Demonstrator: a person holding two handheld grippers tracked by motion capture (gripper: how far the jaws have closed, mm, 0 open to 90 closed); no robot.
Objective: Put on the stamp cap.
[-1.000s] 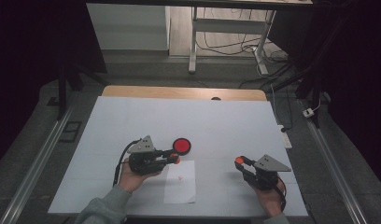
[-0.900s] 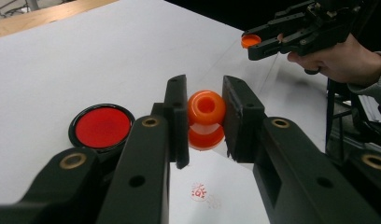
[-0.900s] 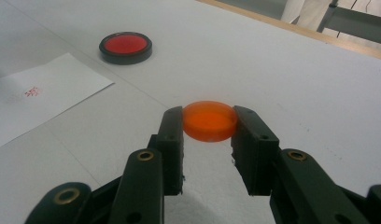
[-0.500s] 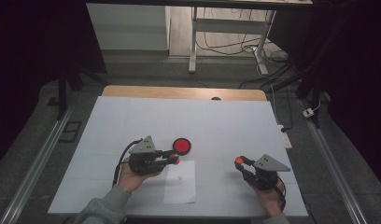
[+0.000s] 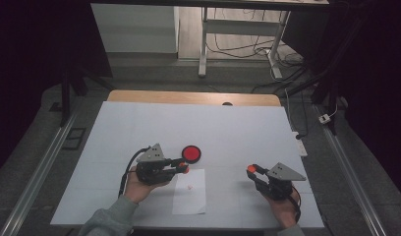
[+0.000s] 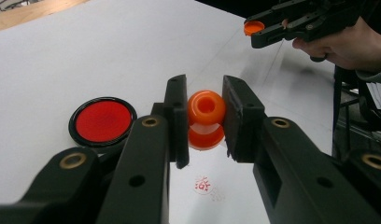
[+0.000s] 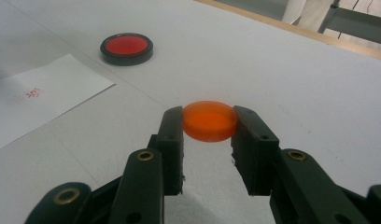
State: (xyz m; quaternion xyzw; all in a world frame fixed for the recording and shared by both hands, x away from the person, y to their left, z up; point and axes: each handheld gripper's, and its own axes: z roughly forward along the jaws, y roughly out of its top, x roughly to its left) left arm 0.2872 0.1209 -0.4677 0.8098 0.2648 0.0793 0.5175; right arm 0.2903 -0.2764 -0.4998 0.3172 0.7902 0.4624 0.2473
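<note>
So there's a big white table (image 5: 139,128); near the middle lies a white paper sheet (image 5: 191,196) with a small red stamp mark (image 6: 203,185); just beyond it a round black-rimmed red ink pad (image 5: 191,154); left gripper (image 6: 206,116) clamps an orange plastic stamp (image 6: 206,119) above the sheet; right gripper (image 7: 208,122), over on the right, pinches a flat orange round cap (image 7: 209,120).

Open tabletop (image 5: 223,128) beyond and between both hands; only red ink pad (image 5: 191,154) and seemingly flat paper sheet (image 5: 190,196) in between.
</note>
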